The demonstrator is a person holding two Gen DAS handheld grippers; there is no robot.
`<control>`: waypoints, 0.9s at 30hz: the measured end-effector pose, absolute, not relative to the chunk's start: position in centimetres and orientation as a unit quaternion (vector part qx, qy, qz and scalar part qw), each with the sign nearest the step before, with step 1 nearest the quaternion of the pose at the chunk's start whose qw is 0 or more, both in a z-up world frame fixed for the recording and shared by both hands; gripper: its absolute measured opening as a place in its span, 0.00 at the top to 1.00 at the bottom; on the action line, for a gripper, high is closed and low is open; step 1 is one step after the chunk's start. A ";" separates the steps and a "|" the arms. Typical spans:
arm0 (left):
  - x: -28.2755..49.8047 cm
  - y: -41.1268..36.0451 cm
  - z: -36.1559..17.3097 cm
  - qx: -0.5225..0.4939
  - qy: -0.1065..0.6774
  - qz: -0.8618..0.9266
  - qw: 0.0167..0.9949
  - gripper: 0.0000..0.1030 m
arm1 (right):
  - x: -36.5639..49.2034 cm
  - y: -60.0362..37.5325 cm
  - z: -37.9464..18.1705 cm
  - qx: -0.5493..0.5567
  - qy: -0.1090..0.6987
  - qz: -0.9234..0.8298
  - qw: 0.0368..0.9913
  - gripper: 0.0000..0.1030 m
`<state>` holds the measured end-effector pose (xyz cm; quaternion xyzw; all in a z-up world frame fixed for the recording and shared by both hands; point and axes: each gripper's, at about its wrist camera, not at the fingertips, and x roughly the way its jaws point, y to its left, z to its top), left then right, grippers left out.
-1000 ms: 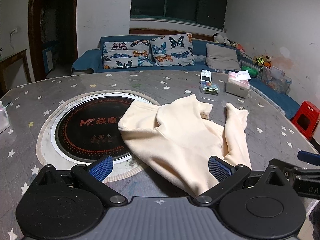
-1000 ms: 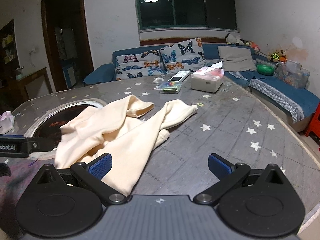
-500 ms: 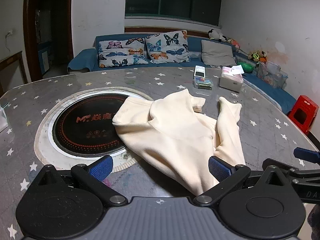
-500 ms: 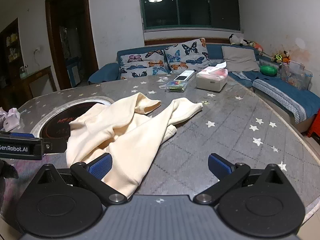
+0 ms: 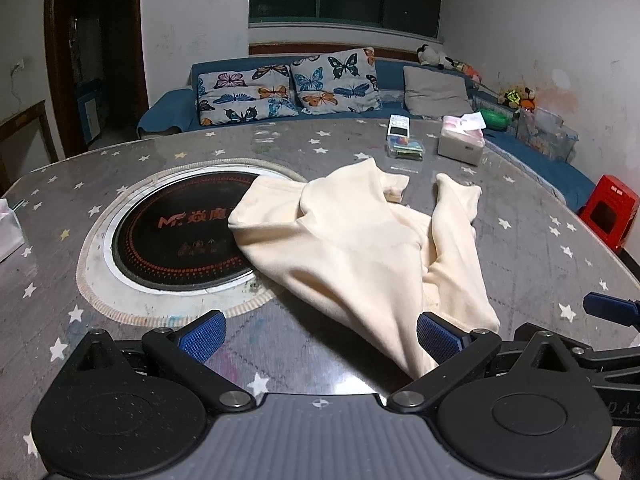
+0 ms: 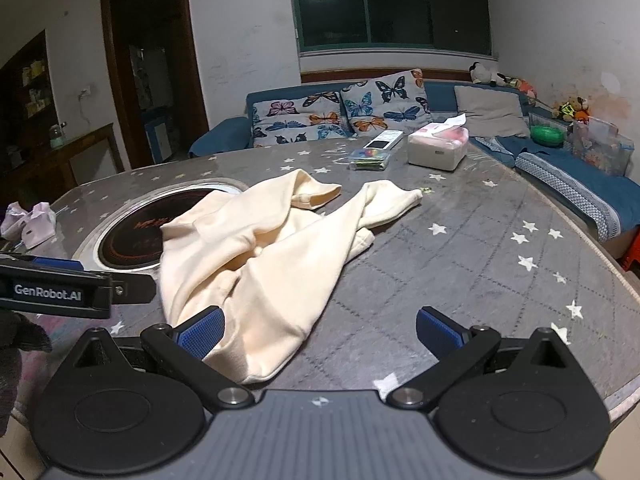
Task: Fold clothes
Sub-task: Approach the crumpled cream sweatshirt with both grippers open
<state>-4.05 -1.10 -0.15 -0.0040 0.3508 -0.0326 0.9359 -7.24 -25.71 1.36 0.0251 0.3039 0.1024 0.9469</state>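
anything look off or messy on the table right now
Yes: the cream garment lies crumpled rather than flat, sleeves twisted, and one edge drapes over the round cooktop set into the table. Nothing looks spilled or damaged.

A grey table (image 5: 540, 248) with white stars has a round black cooktop (image 5: 176, 236) in it. At its far side stand a tissue box (image 6: 438, 146), a remote control (image 5: 399, 125) and 2 butterfly cushions (image 6: 340, 116) on a blue sofa (image 5: 168, 110).
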 end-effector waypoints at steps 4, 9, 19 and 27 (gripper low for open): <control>-4.2 -1.0 -0.2 -0.005 0.354 -0.030 0.935 0.00 | -7.6 -25.5 1.3 0.026 0.305 0.106 0.946 0.00; -4.2 -1.1 -0.2 -0.004 0.356 -0.028 0.934 0.00 | -7.8 -25.4 1.3 0.026 0.306 0.110 0.945 0.00; -3.5 -1.1 -0.5 -0.002 0.363 -0.026 0.932 0.00 | -7.1 -25.1 1.3 0.025 0.306 0.120 0.944 0.00; -2.3 -1.1 -0.6 0.001 0.365 -0.026 0.930 0.00 | -5.7 -25.0 1.4 0.024 0.309 0.126 0.942 0.01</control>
